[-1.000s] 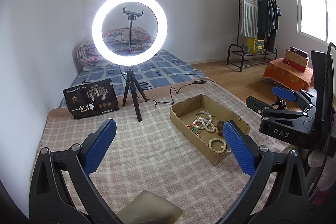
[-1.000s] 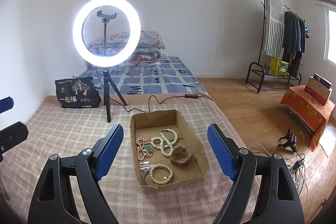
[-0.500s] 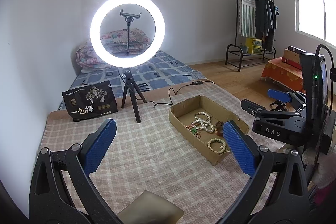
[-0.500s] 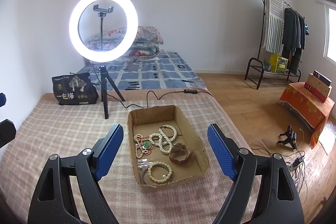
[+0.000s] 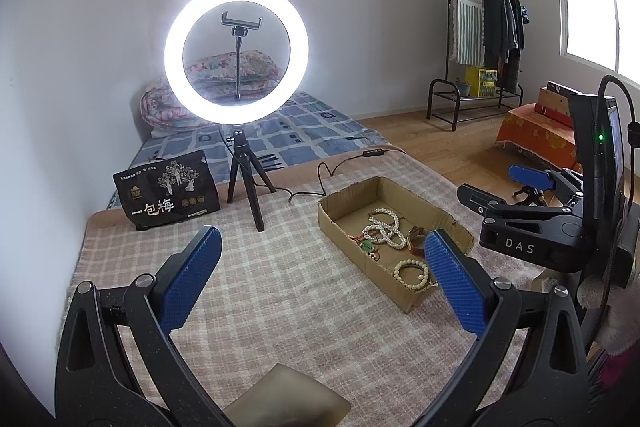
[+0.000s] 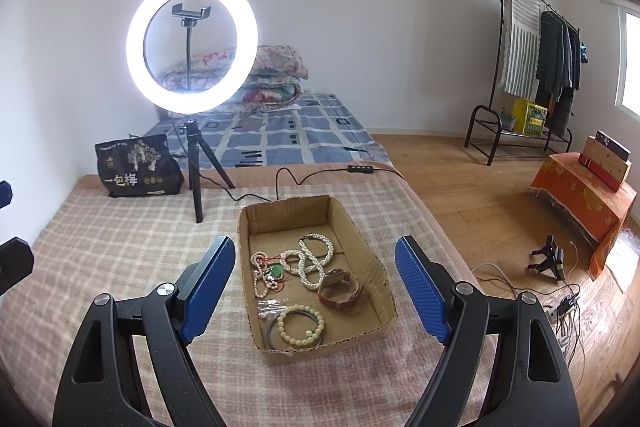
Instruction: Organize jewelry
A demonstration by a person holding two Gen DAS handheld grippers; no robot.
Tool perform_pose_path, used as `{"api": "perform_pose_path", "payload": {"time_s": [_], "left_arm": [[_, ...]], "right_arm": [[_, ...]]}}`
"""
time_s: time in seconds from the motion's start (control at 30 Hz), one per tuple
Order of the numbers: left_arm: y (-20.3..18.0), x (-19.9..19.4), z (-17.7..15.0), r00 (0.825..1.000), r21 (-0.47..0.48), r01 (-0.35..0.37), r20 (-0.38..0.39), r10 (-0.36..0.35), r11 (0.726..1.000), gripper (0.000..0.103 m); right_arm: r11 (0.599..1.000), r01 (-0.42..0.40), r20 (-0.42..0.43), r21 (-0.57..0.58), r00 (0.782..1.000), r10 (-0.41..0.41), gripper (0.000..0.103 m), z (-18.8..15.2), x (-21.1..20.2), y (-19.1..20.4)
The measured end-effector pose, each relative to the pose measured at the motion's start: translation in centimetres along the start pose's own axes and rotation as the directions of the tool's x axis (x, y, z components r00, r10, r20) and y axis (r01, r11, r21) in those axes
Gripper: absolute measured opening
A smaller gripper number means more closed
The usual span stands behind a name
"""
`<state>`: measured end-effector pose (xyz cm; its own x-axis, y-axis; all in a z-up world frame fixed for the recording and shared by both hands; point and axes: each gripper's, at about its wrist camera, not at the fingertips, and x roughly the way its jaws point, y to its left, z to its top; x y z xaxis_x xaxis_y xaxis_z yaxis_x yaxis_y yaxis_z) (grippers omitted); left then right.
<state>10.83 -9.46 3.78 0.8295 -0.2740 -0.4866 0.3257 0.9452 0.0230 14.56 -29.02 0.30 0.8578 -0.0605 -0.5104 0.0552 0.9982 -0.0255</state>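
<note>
Nearest the right wrist camera, the right gripper (image 6: 314,291) hangs with its blue fingers (image 6: 208,287) spread wide and nothing between them; the left gripper (image 5: 320,283) is likewise wide apart and empty, held over the bare checked blanket (image 5: 280,307) toward its left side. Just beyond the right gripper's fingertips, and framed between them in that view, sits the cardboard box (image 6: 364,227) near the blanket's right edge, below the fingers and apart from them. All the jewelry visible lies inside it: at the near end a cream bead bracelet (image 6: 301,321) over thin dark bangles, beside a small clear packet whose contents are too small to tell; toward the middle a brown leather watch (image 6: 340,289); farther in, pearl strands (image 6: 310,261) tangled with a red cord and green pendant (image 6: 276,271). The far end of the box is bare. No piece shows on the blanket outside it. As for progress, this fits either jewelry gathered into the box as wanted, or a mixed heap awaiting sorting; the loose tangle hints at the latter, but that is only a judgement. Beyond stand a ring light (image 6: 192,43) on a tripod and a black snack bag (image 6: 136,167) at the blanket's far edge.
</note>
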Motion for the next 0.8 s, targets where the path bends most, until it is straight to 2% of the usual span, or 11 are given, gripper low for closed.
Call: {"api": "perform_pose_path", "payload": {"time_s": [0.8], "left_arm": [[-0.14,0.21,-0.09,1.000,-0.001,0.003,-0.001,-0.003,1.000,0.103]], "right_arm": [[1.000,0.001,-0.014,0.006,1.000,-0.001,0.082,-0.18,0.25,-0.07]]}}
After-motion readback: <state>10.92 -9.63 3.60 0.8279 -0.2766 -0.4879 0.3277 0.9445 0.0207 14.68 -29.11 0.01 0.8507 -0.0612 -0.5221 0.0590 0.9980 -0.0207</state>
